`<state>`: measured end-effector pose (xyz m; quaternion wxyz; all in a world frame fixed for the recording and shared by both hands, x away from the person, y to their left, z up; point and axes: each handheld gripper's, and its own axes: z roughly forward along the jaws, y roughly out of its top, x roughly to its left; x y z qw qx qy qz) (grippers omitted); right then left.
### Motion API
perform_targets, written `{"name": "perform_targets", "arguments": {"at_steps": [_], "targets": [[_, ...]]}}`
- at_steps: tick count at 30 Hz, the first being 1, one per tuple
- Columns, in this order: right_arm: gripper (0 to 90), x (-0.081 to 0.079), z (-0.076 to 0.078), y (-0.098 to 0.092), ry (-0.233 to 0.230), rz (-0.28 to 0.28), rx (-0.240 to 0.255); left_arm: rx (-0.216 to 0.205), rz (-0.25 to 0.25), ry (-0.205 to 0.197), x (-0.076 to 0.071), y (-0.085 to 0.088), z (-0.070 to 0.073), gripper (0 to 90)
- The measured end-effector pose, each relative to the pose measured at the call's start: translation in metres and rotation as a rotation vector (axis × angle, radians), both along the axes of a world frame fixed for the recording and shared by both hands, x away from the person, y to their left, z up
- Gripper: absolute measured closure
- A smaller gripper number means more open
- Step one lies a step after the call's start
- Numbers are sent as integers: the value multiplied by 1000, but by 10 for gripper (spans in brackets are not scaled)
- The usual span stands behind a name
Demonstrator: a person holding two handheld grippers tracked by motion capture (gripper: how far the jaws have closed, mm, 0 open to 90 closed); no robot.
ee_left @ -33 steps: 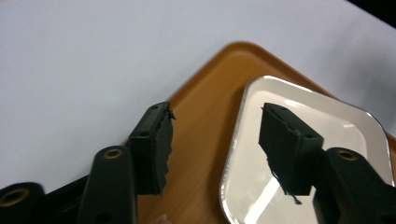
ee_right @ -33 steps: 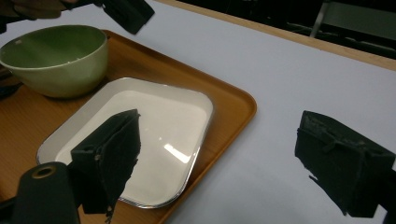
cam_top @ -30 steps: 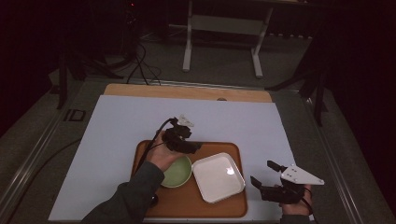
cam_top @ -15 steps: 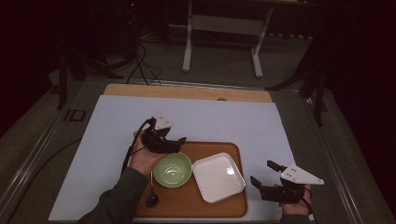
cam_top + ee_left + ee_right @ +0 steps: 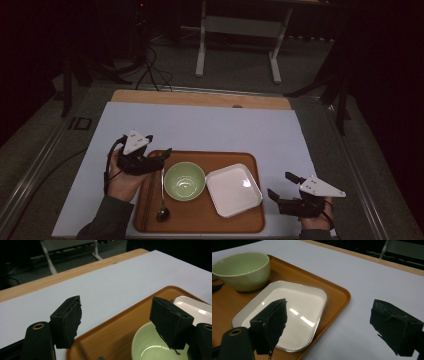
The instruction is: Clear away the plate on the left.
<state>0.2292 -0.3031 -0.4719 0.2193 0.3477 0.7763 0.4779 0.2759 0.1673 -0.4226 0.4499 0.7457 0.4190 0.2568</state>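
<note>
High view: the green bowl (image 5: pixel 184 181) sits mid-tray (image 5: pixel 210 226), left gripper (image 5: pixel 161 156) just left of it, jaws apart, having just been opening, nothing between them.

Left gripper view: the bowl (image 5: pixel 150 345) looks stiff, glossy, likely slippery and breakable; take its rim.

Right gripper view: the right gripper (image 5: pixel 337 325) stands apart beside the white plate (image 5: pixel 287 315).

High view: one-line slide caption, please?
Wooden tray holds green bowl, white plate, spoon; open grippers flank it.

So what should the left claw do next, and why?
Probably draw back and rest off the tray. The left claw has just been opening, with nothing between its pads, and the green bowl, spoon and white plate already lie on the tray.
</note>
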Motion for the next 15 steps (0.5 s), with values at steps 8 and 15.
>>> {"name": "perform_targets", "arguments": {"at_steps": [8, 15], "targets": [[138, 0, -1, -1, 1, -5, 6, -37, 75, -34, -24, 34, -14, 260], [138, 0, -1, -2, 6, -7, 7, -51, 135, -20, -36, 54, -32, 261]]}}
